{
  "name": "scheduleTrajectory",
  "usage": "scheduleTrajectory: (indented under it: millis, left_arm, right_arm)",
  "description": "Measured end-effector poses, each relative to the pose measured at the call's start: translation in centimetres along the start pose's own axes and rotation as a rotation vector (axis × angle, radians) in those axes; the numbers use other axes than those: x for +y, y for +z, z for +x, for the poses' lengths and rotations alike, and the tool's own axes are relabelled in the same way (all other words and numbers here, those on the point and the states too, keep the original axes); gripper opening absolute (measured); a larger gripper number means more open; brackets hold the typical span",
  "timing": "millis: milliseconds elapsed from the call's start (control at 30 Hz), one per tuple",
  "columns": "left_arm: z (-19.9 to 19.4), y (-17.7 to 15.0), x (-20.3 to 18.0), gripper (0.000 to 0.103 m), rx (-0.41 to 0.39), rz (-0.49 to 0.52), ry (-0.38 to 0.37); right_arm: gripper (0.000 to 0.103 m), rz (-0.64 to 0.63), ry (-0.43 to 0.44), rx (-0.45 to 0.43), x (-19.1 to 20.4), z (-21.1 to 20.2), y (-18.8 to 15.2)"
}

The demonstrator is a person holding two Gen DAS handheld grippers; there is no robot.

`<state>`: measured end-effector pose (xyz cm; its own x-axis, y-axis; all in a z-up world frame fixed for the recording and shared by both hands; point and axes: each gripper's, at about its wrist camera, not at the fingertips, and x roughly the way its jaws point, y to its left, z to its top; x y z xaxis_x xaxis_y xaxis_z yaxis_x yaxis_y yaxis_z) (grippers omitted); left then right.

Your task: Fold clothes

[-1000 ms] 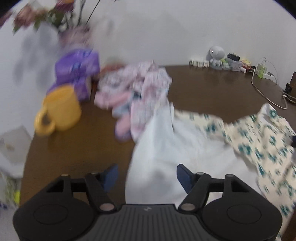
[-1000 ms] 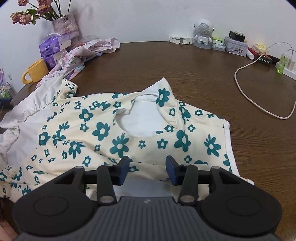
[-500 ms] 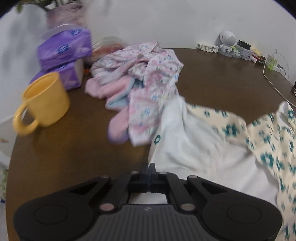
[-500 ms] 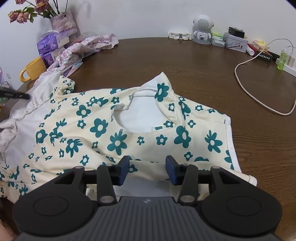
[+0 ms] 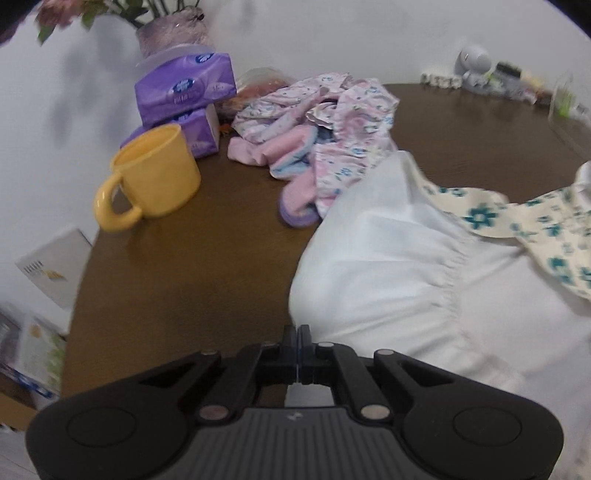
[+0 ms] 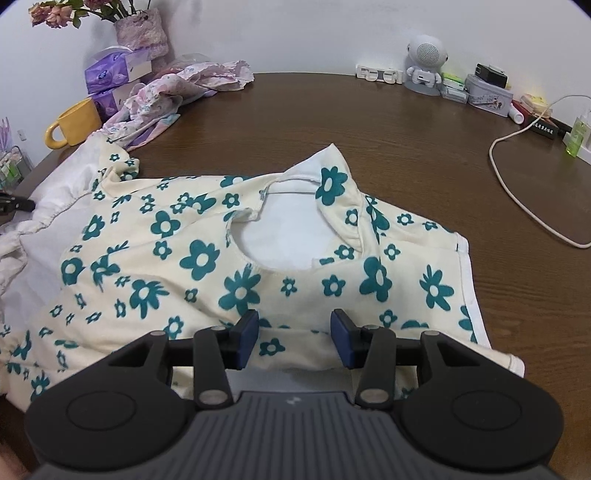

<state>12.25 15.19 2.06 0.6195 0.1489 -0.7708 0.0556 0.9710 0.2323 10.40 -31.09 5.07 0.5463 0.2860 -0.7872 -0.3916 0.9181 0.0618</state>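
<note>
Floral garment spread flat across near half of bench, white lining side turned out toward the left. Left gripper at bench edge just beside the white hem; jaws fully closed, pads touching; cloth between them not discernible. Right gripper above the near hem of the floral garment; jaws at medium width, a fold of fabric lying between them, pads apart from it. Obstructions at left rear: yellow mug, purple tissue packs, vase of flowers, heap of pink patterned clothes touching the white lining. Along far right edge: robot-shaped speaker, tin box, white cable.
</note>
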Motion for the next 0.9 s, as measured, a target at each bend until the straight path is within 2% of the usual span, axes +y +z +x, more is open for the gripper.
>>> scheduleTrajectory:
  millis: [200,300,333,367,433,500,600,633,733,900]
  left_arm:
    - [3.0,3.0,1.1,0.0,-0.002,-0.035,0.079]
    - [1.6,4.0,2.0,0.009,-0.048,-0.104,0.017]
    - [0.7,4.3,1.8,0.018,-0.08,-0.094,-0.004]
    - [-0.3,4.6,1.5,0.035,-0.112,-0.079,-0.025]
    - [-1.5,5.0,0.2,0.053,-0.136,-0.046,-0.069]
    - [-2.5,5.4,-1.2,0.054,-0.156,-0.013,-0.113]
    - [-2.0,5.5,-3.4,0.053,-0.111,0.011,-0.212]
    - [-1.5,5.5,-4.2,0.052,-0.1,0.033,-0.217]
    - [0.2,5.5,-6.0,0.039,-0.075,0.095,-0.195]
    - [2.5,5.7,-6.2,0.035,-0.055,0.082,-0.205]
  right_arm:
    - [0.044,0.018,0.002,0.003,-0.2,0.3,0.7]
    - [0.044,0.057,0.023,-0.031,-1.3,-1.1,1.1]
    - [0.047,0.064,0.01,-0.046,-1.8,-1.7,1.2]
    - [0.048,0.069,-0.012,-0.062,-2.4,-2.4,1.5]
    - [0.053,0.073,-0.064,-0.08,-3.7,-3.5,2.1]
    - [0.058,0.072,-0.11,-0.076,-5.0,-3.6,2.9]
    - [0.058,0.092,-0.146,-0.042,-7.0,-2.6,3.8]
    - [0.058,0.097,-0.146,-0.026,-7.5,-1.9,4.1]
    - [0.058,0.094,-0.143,0.004,-8.3,0.2,4.7]
    - [0.058,0.063,-0.056,-0.011,-7.7,1.8,5.6]
